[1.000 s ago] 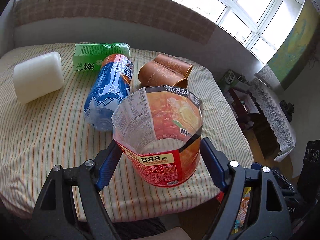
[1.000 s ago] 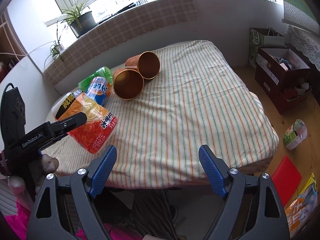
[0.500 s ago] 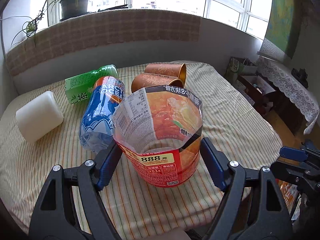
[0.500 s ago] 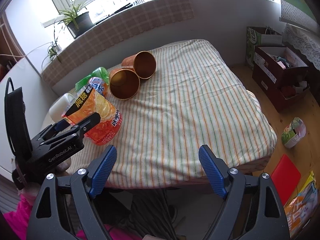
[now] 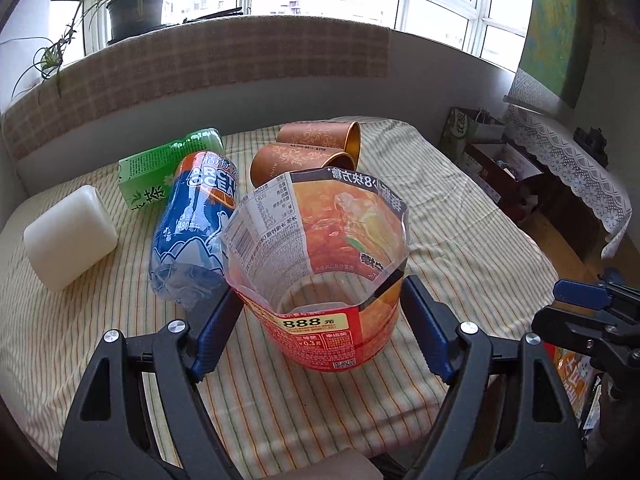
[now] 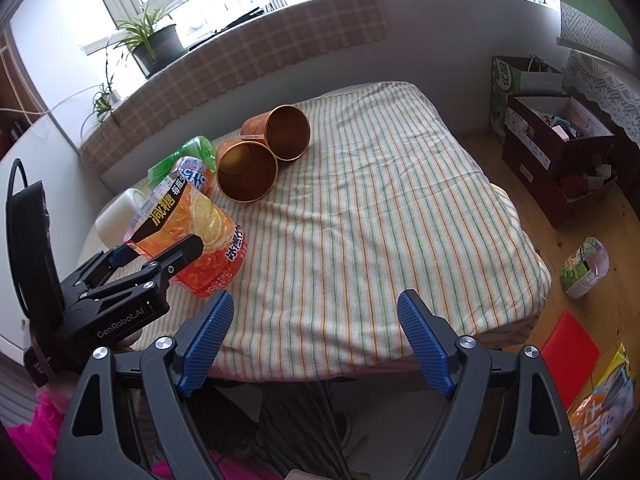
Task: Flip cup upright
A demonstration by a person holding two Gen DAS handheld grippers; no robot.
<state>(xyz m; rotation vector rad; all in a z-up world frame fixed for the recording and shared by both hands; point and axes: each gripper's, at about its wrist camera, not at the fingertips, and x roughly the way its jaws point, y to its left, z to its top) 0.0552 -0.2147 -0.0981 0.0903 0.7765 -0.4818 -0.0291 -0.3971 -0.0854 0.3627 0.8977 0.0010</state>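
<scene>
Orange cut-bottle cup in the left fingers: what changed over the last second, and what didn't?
The left gripper swung the orange cup from tilted to upright near the table edge, still gripping it. The right gripper stays open and empty. The two copper cups and bottles lie as before.

Your left gripper [image 5: 320, 312] sits at lower centre of its view, blue pads clamped; your right gripper [image 6: 316, 336] hangs lower centre, jaws spread wide, holding nothing.

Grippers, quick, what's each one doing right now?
Left tool: closed on the orange cut-bottle cup, open end up.
Right tool: open, holding nothing.
</scene>
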